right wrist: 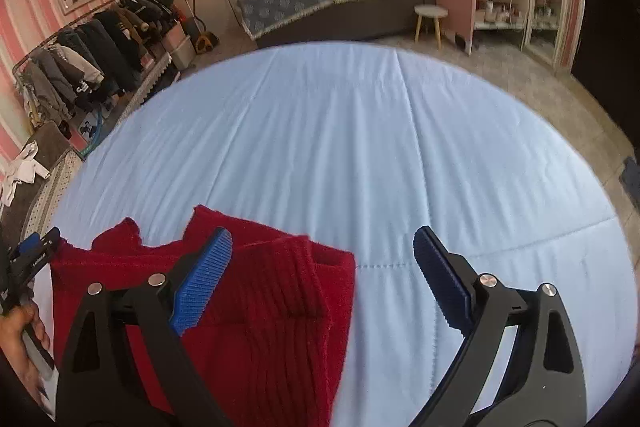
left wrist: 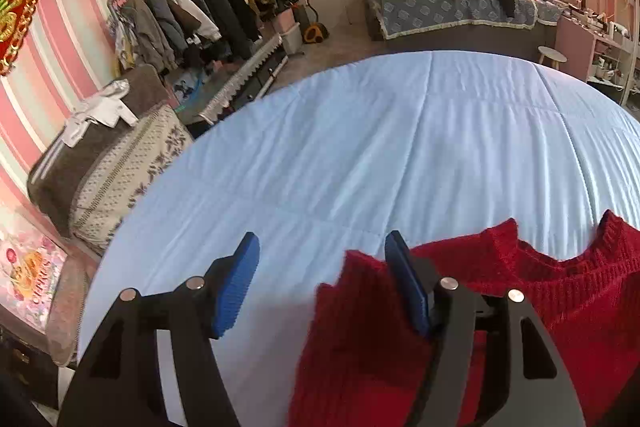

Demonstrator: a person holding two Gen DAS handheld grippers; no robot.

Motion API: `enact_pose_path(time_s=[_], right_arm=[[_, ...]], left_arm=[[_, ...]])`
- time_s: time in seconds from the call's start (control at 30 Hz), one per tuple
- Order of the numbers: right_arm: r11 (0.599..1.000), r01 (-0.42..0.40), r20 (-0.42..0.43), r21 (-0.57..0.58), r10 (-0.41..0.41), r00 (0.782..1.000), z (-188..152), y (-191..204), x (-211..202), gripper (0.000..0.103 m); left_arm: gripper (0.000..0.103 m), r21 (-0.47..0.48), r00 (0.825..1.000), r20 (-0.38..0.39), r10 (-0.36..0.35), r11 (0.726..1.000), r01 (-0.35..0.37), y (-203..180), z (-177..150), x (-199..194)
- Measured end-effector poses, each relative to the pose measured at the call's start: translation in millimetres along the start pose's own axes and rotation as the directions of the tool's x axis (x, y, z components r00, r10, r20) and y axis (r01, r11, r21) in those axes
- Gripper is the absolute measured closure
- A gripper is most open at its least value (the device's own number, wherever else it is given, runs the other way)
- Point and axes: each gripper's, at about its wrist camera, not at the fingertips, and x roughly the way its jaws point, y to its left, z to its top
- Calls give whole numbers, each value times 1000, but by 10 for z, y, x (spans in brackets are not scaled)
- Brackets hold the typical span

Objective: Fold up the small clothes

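On the pale blue quilt [right wrist: 360,131] lay one red knitted sweater [right wrist: 260,291], its neckline toward the far side and one sleeve folded in over the body on each side. Two grippers hovered over its near edge. The left gripper [left wrist: 322,279] stood partly open — its right pad touched a raised fold of red knit, the left pad was clear, nothing pinched. The right gripper [right wrist: 322,275] was spread wide, its left finger above the sweater, its right above bare quilt, holding nothing. One hand [right wrist: 24,339] gripped the left tool's handle. Beyond the bed stood one clothes rack [left wrist: 200,11] and one white stool [right wrist: 430,21].
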Motion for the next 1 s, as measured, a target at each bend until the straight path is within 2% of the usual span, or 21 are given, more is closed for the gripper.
enact_pose_path(time_s=[0.13, 0.2, 0.23, 0.3, 0.47, 0.6, 0.73, 0.83, 1.0], right_arm=[[998, -32, 38, -53, 34, 999, -26, 68, -227, 10], [994, -56, 33, -90, 59, 998, -50, 166, -288, 10], [992, -88, 23, -94, 90, 996, -67, 193, -296, 10], [977, -203, -33, -70, 201, 979, -108, 249, -237, 10], [968, -219, -123, -118, 205, 971, -261, 462, 25, 10], [976, -172, -168, -135, 148, 975, -335, 535, 249, 10], [975, -98, -192, -197, 59, 980, -400, 664, 416, 10], [970, -17, -190, -241, -30, 981, -405, 708, 535, 10], [961, 22, -224, -276, -87, 971, -448, 720, 757, 5]], left_arm=[[37, 24, 999, 44, 0, 1000, -2, 21, -93, -209], [37, 24, 998, 62, -26, 999, 24, 28, -138, -337], [33, 20, 997, 65, -44, 999, 43, 23, -140, -374], [25, 14, 990, 69, -124, 992, 123, -12, -182, -467], [25, 72, 982, 65, -178, 982, 173, -254, -271, -554], [25, 94, 983, 34, -179, 980, 175, -395, -349, -420], [25, 113, 993, -27, -113, 987, 115, -453, -377, -71], [25, 89, 994, -67, -87, 992, 93, -423, -346, 134], [21, 93, 990, -121, -69, 992, 80, -385, -371, 403]])
